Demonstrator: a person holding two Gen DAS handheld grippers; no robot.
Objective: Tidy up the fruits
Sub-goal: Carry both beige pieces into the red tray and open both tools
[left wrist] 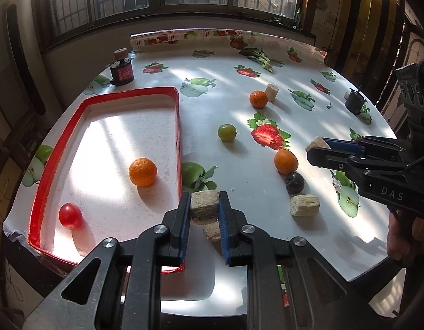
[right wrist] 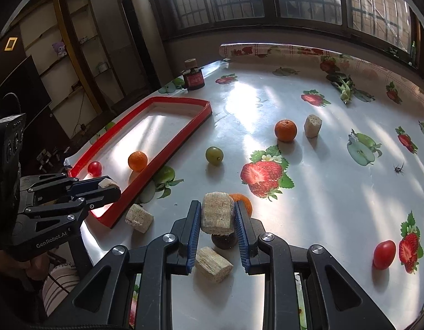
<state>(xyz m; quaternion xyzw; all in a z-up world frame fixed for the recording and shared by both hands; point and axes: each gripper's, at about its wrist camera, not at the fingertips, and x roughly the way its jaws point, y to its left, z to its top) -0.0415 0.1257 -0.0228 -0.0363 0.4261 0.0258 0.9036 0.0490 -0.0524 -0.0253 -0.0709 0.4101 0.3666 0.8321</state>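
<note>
A red-rimmed tray (left wrist: 176, 126) (right wrist: 167, 145) holds an orange (left wrist: 142, 172) (right wrist: 137, 160) and a red cherry tomato (left wrist: 70, 216) (right wrist: 94, 168). My left gripper (left wrist: 205, 206) (right wrist: 108, 185) is shut on a beige cork-like block (left wrist: 204, 206) beside the tray's near right corner. My right gripper (right wrist: 218, 214) (left wrist: 317, 148) is shut on another beige block (right wrist: 218, 213). On the table lie two oranges (left wrist: 258, 99) (left wrist: 285, 161), a green grape (left wrist: 226, 132) (right wrist: 214, 155), a dark plum (left wrist: 294, 183) (right wrist: 224, 240) and a red tomato (right wrist: 384, 254).
More beige blocks lie loose (left wrist: 304, 205) (right wrist: 214, 261) (right wrist: 139, 217) (right wrist: 312, 125). A dark bottle (left wrist: 121, 68) (right wrist: 193, 75) stands behind the tray. A small dark cup (left wrist: 355, 101) sits at the far right. Leafy greens (left wrist: 260, 56) lie near the far edge.
</note>
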